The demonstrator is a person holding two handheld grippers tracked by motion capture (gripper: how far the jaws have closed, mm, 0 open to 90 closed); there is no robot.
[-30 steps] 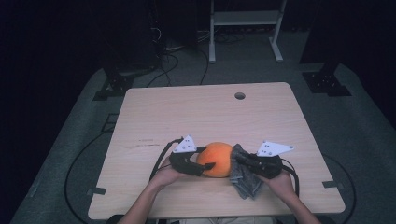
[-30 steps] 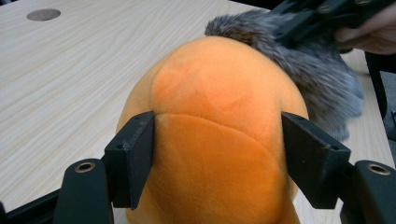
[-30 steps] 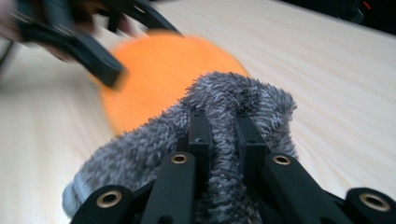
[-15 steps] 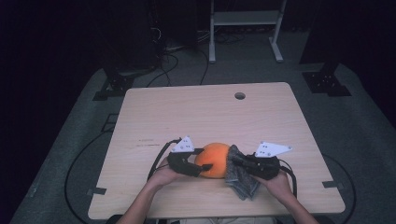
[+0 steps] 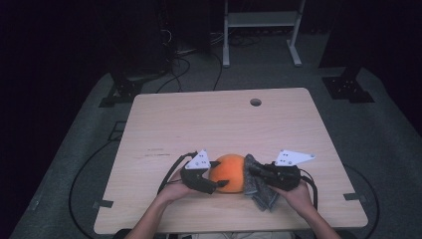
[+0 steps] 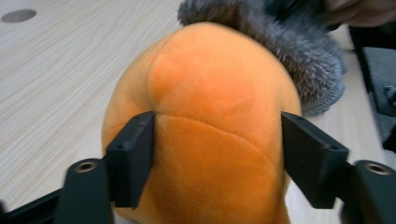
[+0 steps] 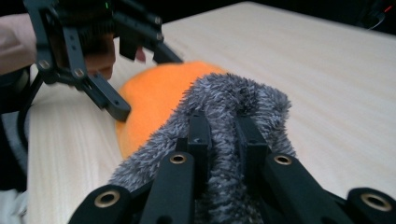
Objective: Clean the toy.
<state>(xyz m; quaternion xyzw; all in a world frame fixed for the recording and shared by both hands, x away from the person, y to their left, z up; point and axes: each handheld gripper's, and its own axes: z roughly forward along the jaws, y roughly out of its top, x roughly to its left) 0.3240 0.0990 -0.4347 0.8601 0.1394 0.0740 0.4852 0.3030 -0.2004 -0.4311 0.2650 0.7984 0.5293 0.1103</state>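
Note:
An orange plush ball (image 5: 230, 173) (image 6: 205, 126) (image 7: 159, 98) rests on the wooden table (image 5: 219, 124) near its front edge. My left gripper (image 5: 215, 181) (image 6: 217, 154) has its jaws pressed against both sides of the ball, shut on it. A grey fuzzy cloth (image 5: 256, 186) (image 6: 299, 51) (image 7: 233, 107) lies against the ball's right side. Pinching a fold of that cloth, my right gripper (image 5: 253, 172) (image 7: 218, 133) is shut on it. In the right gripper view, the left gripper (image 7: 135, 79) and the hand holding it show on the far side of the ball.
A round cable hole (image 5: 256, 102) sits near the table's far edge. Black cables (image 5: 171, 169) trail from the grippers over the tabletop. A white metal stand (image 5: 259, 25) and dark equipment stand on the floor beyond the table.
Both grippers have stayed on the ball and the cloth. The ball and the hands have barely shifted.

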